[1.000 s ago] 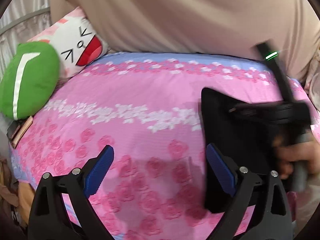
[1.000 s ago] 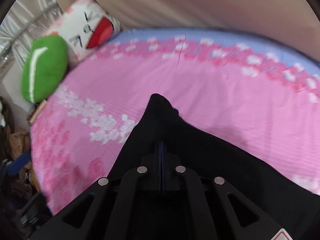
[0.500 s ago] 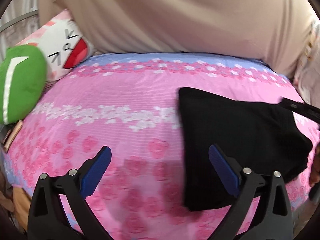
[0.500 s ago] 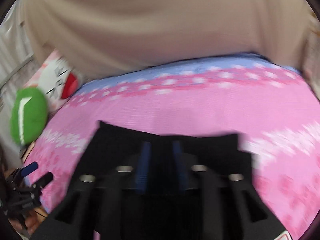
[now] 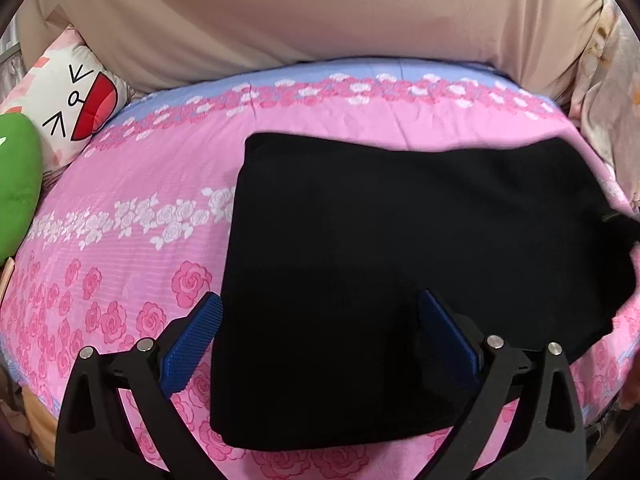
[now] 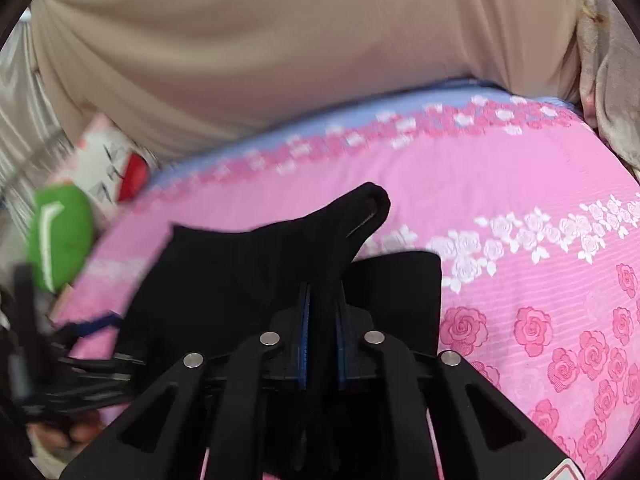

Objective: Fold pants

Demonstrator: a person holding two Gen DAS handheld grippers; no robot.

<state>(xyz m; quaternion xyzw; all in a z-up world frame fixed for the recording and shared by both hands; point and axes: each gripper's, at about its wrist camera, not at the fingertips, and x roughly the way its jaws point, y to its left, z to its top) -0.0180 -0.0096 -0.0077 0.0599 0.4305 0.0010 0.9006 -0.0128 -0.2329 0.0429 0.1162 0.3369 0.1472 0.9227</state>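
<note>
The black pants (image 5: 400, 248) lie folded into a flat block on the pink rose-print bedsheet (image 5: 132, 208). My left gripper (image 5: 320, 324) is open and empty, its blue pads spread just above the near edge of the pants. In the right wrist view my right gripper (image 6: 322, 316) is shut on a fold of the black pants (image 6: 248, 264), with a corner of the cloth lifted and sticking up beyond the fingers. The left gripper (image 6: 76, 344) shows blurred at the left edge of that view.
A green cushion (image 5: 16, 184) and a white cartoon-face pillow (image 5: 76, 108) lie at the bed's left end. A beige fabric wall (image 5: 320, 12) runs behind the bed. Floral cloth (image 5: 612, 92) lies at the right. The bed's front edge is close below the grippers.
The right gripper swung the pants over into a fold and they now lie wider and flatter. The left gripper moved right, over the pants' near edge, still open.
</note>
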